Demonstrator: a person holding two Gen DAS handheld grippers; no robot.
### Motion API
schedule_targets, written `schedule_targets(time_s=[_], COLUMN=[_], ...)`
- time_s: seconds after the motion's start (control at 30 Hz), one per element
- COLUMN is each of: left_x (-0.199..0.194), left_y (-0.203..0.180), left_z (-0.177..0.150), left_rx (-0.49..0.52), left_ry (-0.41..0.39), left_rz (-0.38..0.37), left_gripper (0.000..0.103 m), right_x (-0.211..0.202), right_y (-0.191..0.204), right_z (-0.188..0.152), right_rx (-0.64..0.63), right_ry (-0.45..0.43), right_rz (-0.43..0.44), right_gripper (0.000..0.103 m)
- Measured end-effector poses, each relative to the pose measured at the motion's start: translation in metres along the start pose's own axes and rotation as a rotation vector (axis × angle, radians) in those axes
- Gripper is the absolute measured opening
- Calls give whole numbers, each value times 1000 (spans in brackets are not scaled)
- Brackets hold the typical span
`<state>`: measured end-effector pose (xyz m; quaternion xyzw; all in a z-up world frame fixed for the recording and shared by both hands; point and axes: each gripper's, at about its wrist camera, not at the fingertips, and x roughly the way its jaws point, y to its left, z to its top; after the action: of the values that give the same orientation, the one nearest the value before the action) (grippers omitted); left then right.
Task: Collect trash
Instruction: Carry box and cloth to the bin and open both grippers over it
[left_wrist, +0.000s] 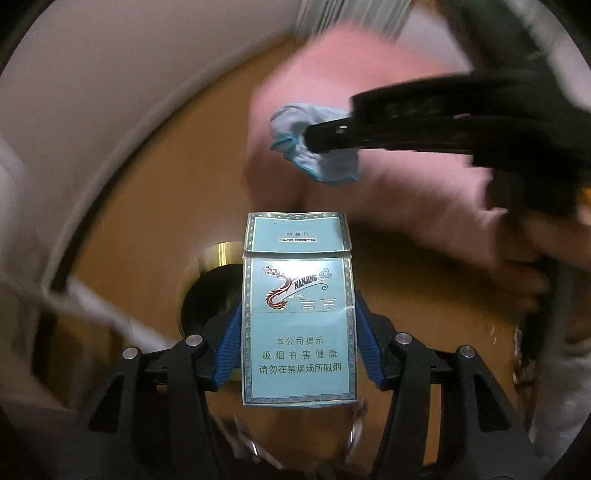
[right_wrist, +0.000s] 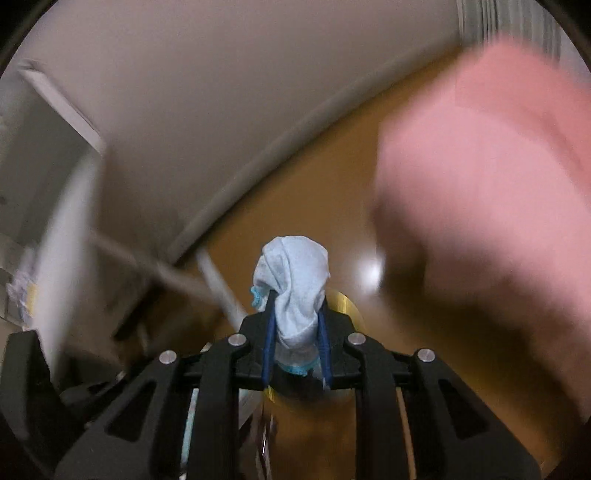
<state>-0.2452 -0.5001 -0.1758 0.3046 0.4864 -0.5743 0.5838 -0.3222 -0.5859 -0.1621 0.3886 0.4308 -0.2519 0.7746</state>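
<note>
A light blue cigarette pack (left_wrist: 298, 310) printed NANJING stands upright between the blue pads of my left gripper (left_wrist: 298, 321), which is shut on its two sides. Behind and below the pack sits a dark round bin opening with a brass rim (left_wrist: 218, 258). My right gripper (left_wrist: 314, 138) comes in from the right of the left wrist view, shut on a crumpled pale blue face mask (left_wrist: 325, 162). In the right wrist view the same mask (right_wrist: 295, 291) bulges up between the pads of the right gripper (right_wrist: 296, 325), above the brass-rimmed bin (right_wrist: 347, 306).
An orange-brown floor (left_wrist: 155, 206) meets a pale wall with a skirting board (right_wrist: 266, 155). A blurred pink mass (right_wrist: 480, 184) fills the right side. A person's hand (left_wrist: 524, 266) grips the right tool. White rods (right_wrist: 218, 284) cross on the left.
</note>
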Motion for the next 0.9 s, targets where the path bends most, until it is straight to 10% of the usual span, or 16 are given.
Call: schedule_targets(time_s=[0.13,0.37,0.47,0.57,0.73,0.9], left_x=[90,95,92,84,58,-27], left_y=[34,40,39,39,6,-49], left_z=[-23,-24,-23,-19,-13,4], left_rx=[-126,-173,-201,-180,-66,123], left_ry=[193,162,131,72,28,-175], left_rz=[18,47,48,78,53,7], left_gripper=[54,55,96,96,96,96], right_x=[105,129,130,121,74,-24], right_y=[-28,-37,-40,-44,-59,-62], right_z=[-39,-40,-29,-26,-9,1], right_rx=[76,161,203,210,256,288], right_ry=[231,244,245,224,76,-252], right_rz=[14,60,59,78,-77,-396], right_gripper=[20,21,81,85,85,95])
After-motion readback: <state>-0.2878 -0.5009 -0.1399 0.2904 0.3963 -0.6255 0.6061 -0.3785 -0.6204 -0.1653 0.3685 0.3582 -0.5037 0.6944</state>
